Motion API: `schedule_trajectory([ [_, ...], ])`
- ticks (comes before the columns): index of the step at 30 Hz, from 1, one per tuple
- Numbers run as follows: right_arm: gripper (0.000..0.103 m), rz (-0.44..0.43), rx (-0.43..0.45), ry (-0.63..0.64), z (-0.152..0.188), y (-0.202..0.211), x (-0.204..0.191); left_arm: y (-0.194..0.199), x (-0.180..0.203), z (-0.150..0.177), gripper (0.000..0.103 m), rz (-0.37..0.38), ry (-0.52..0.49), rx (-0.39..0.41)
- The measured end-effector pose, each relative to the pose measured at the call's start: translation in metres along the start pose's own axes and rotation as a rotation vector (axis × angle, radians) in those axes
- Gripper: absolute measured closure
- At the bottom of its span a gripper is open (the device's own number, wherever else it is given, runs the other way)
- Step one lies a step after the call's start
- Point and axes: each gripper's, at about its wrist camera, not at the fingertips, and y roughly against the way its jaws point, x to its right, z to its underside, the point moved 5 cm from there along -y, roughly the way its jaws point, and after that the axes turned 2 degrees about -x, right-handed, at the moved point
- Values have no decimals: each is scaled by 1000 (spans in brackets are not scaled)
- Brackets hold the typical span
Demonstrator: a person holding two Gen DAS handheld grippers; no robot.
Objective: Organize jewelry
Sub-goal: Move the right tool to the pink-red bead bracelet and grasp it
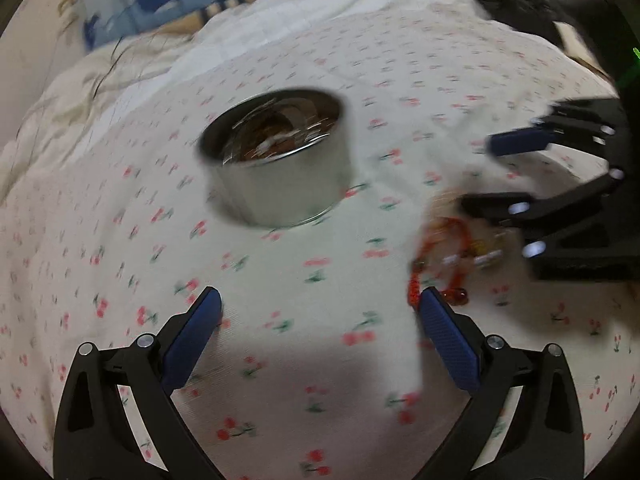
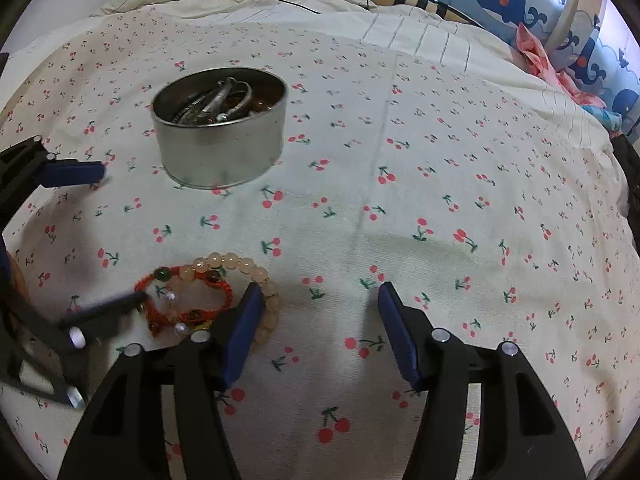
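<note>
- We see a round metal tin (image 2: 220, 128) with no lid; it stands on a bedsheet (image 2: 400, 200) printed with small red cherries.
- Inside the tin lie several silver bangles (image 2: 224, 104) in a heap, with something brownish under them; we cannot count them surely.
- Nearer to us, well apart from the tin, two bracelets lie on the sheet: one of pale peach beads (image 2: 256, 272) and one woven red cord bracelet (image 2: 188, 300) with dark green and brown beads and small white pearls.
- The two bracelets overlap each other, the red one lying mostly inside the ring of the pale one.
- Our right gripper (image 2: 316, 320) has its jaws about half open and nothing is between them; only the bare sheet is there.
- Its left finger (image 2: 244, 328) stands over the edge of the pale bracelet, though we cannot tell if it touches the beads.
- Our left gripper (image 1: 320, 320) has its jaws wide apart and it holds nothing.
- In the right wrist view, one black finger of the left gripper reaches the red bracelet at its left side, but it is blurred, so contact is perhaps there and perhaps not.
- Count: one tin, two bracelets on the sheet, two grippers.
- Behind, at the bed's far edge, is a blue cushion with whales (image 2: 512, 0).
</note>
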Motion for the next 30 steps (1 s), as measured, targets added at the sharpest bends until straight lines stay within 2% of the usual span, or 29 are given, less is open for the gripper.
schedule_trajectory([
  [2,45,28,-3,-32,0,1,11,2,-15,1,8,-61,19,0],
  [4,45,9,0,-54,0,2,15,4,-28,0,8,-125,27,5],
  [6,45,-15,6,-40,-1,3,11,6,-31,0,8,-96,44,12],
  [10,45,-52,4,-1,0,1,-3,8,-10,-1,8,21,7,31],
  [14,47,-122,16,-2,0,3,-13,5,8,1,8,46,-45,39],
  [16,47,-188,22,65,0,5,-33,6,8,1,8,38,-52,41],
  [18,52,-195,34,128,1,8,-46,4,-2,0,8,-10,-20,31],
  [20,52,-184,29,107,0,7,-41,1,-26,2,8,-47,65,11],
  [23,52,-174,25,63,-2,5,-31,-1,-41,4,8,-5,149,-2],
  [27,52,-169,33,77,-4,6,-33,0,-24,6,21,56,84,4],
  [28,52,-173,27,80,-3,6,-34,2,-19,5,30,59,60,19],
  [30,52,-177,10,75,0,4,-34,4,-13,4,41,104,40,26],
])
